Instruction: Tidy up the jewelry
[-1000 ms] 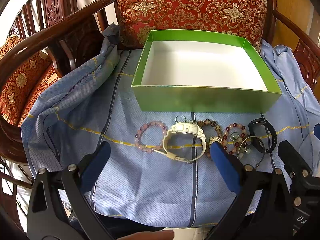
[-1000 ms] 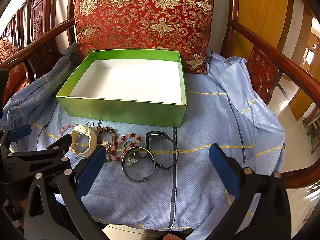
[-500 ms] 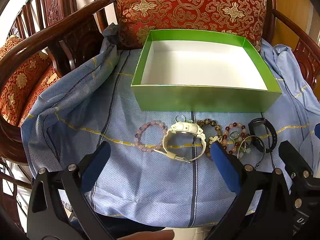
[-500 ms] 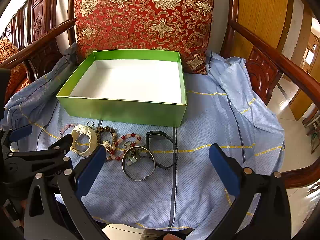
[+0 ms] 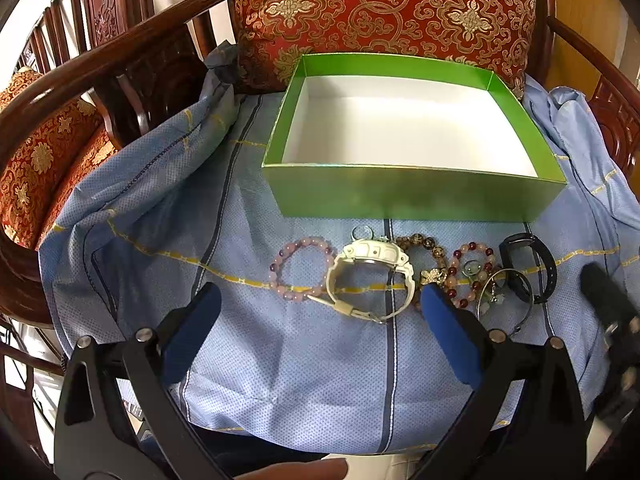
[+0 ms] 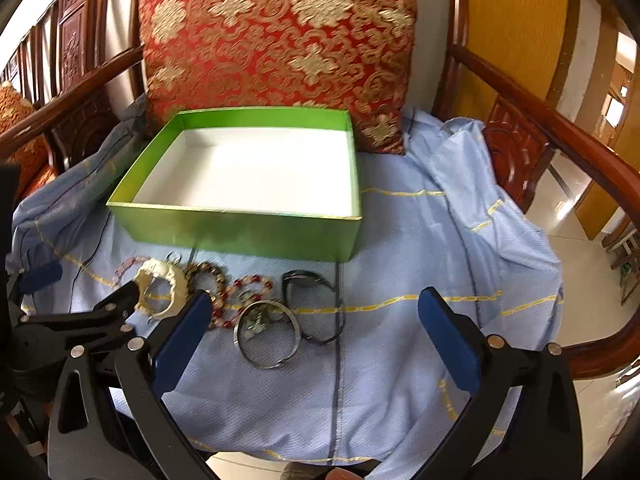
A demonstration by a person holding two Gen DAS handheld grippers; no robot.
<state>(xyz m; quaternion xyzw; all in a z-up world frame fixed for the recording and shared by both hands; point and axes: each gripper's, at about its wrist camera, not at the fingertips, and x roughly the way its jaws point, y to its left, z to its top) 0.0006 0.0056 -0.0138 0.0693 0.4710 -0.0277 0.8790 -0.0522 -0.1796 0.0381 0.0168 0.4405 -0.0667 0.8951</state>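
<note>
A green box point(image 5: 416, 196), white inside and holding nothing, is seen at 12 o'clock on a blue cloth point(image 5: 280, 360) spread over a wooden chair point(image 5: 100, 64); a red and gold cushion point(image 5: 384, 12) stands behind it. In front of the box, at the centre of the left wrist view, the jewelry is laid in a row: a pink bead bracelet point(image 5: 300, 272) toward 9 o'clock, touching a white watch point(image 5: 370, 276); then a brown bead bracelet point(image 5: 430, 248), a red and pale bead bracelet point(image 5: 472, 274), a metal bangle point(image 5: 506, 300) and a black band point(image 5: 530, 266) toward 3 o'clock. The left gripper point(image 5: 320, 320) is held at 6 o'clock, its blue fingers point(image 5: 192, 332) spread wide, nothing between them, the watch just ahead. In the right wrist view the right gripper point(image 6: 316, 324) is likewise spread and holds nothing; the bangle point(image 6: 267, 334) and the band point(image 6: 314, 306) lie between its fingers toward 9 o'clock.
</note>
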